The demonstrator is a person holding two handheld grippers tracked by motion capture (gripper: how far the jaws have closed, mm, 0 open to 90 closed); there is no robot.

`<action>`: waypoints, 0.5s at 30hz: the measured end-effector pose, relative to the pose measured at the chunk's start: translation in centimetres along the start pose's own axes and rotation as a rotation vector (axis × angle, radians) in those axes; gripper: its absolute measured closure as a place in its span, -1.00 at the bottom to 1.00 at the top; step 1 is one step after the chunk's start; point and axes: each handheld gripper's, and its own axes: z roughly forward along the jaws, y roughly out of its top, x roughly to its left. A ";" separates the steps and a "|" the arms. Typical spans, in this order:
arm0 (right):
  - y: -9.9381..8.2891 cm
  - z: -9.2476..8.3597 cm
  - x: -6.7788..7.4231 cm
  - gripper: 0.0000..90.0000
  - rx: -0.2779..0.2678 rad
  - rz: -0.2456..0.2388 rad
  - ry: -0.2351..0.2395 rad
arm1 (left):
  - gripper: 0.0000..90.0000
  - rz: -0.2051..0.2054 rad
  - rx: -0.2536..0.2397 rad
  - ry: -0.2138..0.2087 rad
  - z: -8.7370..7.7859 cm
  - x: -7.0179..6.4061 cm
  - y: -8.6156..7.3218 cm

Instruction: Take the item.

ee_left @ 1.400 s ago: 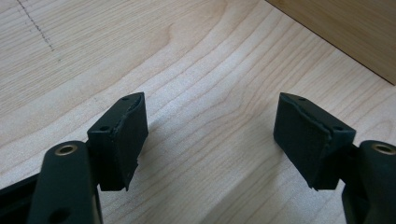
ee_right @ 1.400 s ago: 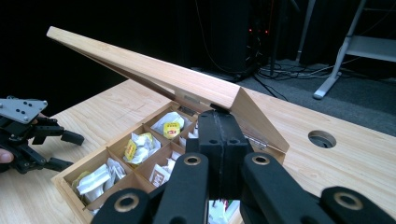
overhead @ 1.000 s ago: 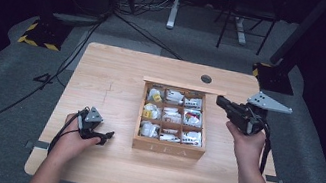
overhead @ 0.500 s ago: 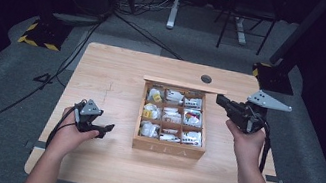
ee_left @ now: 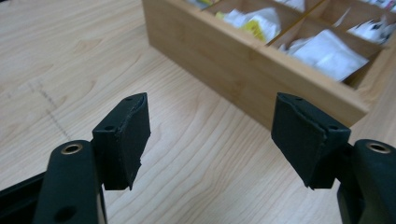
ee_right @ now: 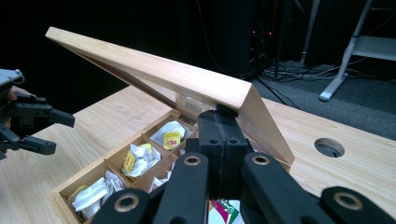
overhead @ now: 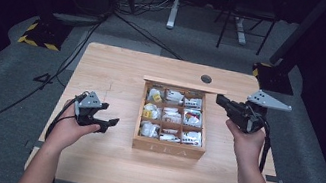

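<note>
The right hand-held gripper (ee_right: 219, 135) is clenched, jaws pressed together, its tips up against the edge of the raised lid (ee_right: 187, 81) of the wooden tea box (overhead: 169, 146) mid-table (overhead: 98, 161). The left hand-held gripper (ee_left: 212, 135) hovers wide open and empty just beside the box's left wall.

Fingers (ee_left: 126, 140) spread wide over bare table (ee_left: 60, 60) — wooden box (ee_left: 243, 70) just ahead, packets (ee_left: 327, 51) inside.

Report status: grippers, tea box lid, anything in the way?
Left gripper open, beside tea box. Right gripper shut, tips under the raised lid. Nothing in the way.
</note>
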 end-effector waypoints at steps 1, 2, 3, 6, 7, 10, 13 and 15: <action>0.0 0.0 0.0 1.00 0.000 0.000 0.000 | -0.35 0.008 -0.008 -0.009 -0.1 -0.1 0.2; 0.0 0.0 0.0 1.00 0.000 0.001 0.000 | -0.35 0.026 -0.029 -0.032 -0.1 -0.3 0.6; 0.0 0.0 0.0 1.00 0.000 0.001 0.000 | -0.33 0.026 -0.029 -0.032 -0.1 -0.3 0.6; 0.0 0.0 0.0 1.00 0.000 0.002 0.002 | -0.32 0.043 -0.046 -0.064 -0.1 -0.8 1.2; 0.0 0.0 0.0 1.00 0.001 0.005 0.002 | -0.32 0.056 -0.048 -0.073 -0.1 -0.9 1.4; 0.0 0.0 -0.1 1.00 0.002 0.008 0.005 | -0.32 0.067 -0.055 -0.100 0.1 -1.5 2.0; 0.0 0.0 -0.1 1.00 0.001 0.006 0.006 | -0.32 0.083 -0.051 -0.119 0.4 -1.8 2.5; 0.0 0.0 -0.1 1.00 0.002 0.008 0.007 | -0.32 0.087 -0.050 -0.136 0.7 -2.2 2.9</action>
